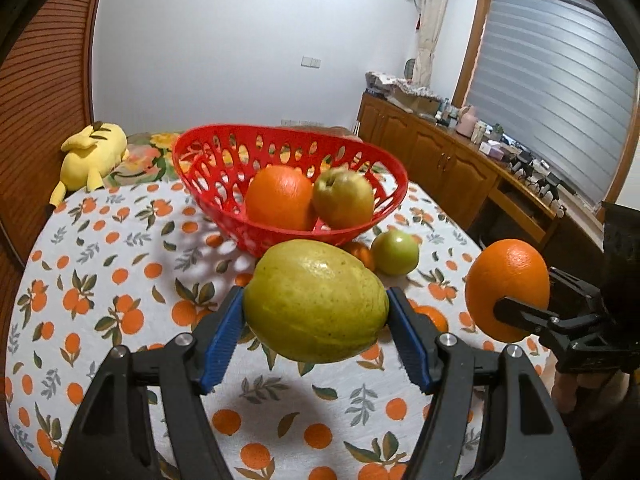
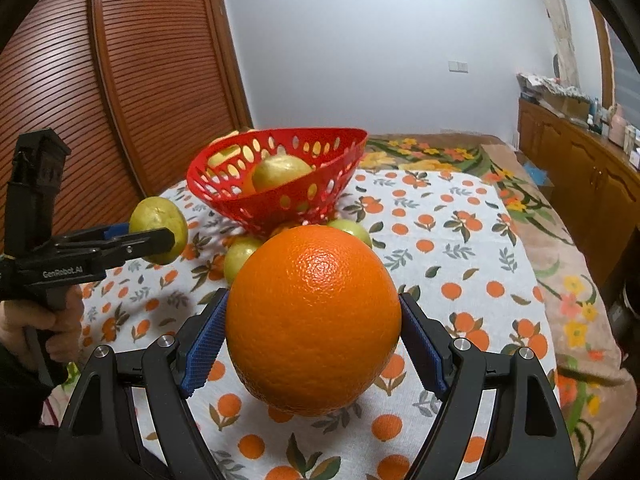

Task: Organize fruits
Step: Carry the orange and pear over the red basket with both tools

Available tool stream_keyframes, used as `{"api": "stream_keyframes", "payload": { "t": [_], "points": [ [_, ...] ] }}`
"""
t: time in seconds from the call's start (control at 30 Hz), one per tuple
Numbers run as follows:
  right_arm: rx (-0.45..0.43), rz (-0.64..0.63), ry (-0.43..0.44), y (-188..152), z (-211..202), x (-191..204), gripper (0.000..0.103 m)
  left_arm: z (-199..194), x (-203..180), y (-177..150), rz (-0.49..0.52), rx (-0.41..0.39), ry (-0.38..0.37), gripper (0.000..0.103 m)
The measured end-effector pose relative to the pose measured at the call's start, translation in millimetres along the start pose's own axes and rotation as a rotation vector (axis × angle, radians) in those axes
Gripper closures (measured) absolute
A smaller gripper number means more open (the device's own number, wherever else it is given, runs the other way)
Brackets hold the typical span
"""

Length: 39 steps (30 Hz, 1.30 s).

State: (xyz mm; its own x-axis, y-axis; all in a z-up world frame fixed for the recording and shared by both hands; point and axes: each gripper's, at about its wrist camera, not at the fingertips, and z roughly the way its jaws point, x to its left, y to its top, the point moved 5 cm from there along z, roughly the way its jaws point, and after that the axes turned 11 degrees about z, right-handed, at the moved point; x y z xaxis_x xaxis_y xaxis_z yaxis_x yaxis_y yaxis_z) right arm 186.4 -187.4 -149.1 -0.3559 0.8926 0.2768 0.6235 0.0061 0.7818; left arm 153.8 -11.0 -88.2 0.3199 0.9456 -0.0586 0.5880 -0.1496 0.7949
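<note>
In the left wrist view, a yellow-green fruit (image 1: 316, 300) is clamped between the blue pads of the left hand-held gripper (image 1: 316, 312), raised above the patterned surface (image 1: 120, 280). Beyond it, an orange and an apple are held in the red basket (image 1: 216, 148).

In the right wrist view, a large orange (image 2: 314, 320) is gripped by the right hand-held gripper (image 2: 314, 334), in front of the basket.
</note>
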Motion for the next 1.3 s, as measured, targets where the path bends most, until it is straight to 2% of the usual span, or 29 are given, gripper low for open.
{"api": "stream_keyframes", "payload": {
  "t": [0.77, 0.97, 1.3],
  "points": [
    [-0.075, -0.111, 0.069, 62, -10, 46, 0.02, -41, 20, 46, 0.018, -0.1, 0.043, 0.034],
    [-0.066, -0.132, 0.09, 79, 6, 52, 0.02, -33, 29, 54, 0.007, -0.098, 0.042, 0.034],
    [-0.021, -0.166, 0.107, 118, 56, 49, 0.02, 11, 54, 71, -0.022, -0.048, 0.042, 0.034]
  ]
}}
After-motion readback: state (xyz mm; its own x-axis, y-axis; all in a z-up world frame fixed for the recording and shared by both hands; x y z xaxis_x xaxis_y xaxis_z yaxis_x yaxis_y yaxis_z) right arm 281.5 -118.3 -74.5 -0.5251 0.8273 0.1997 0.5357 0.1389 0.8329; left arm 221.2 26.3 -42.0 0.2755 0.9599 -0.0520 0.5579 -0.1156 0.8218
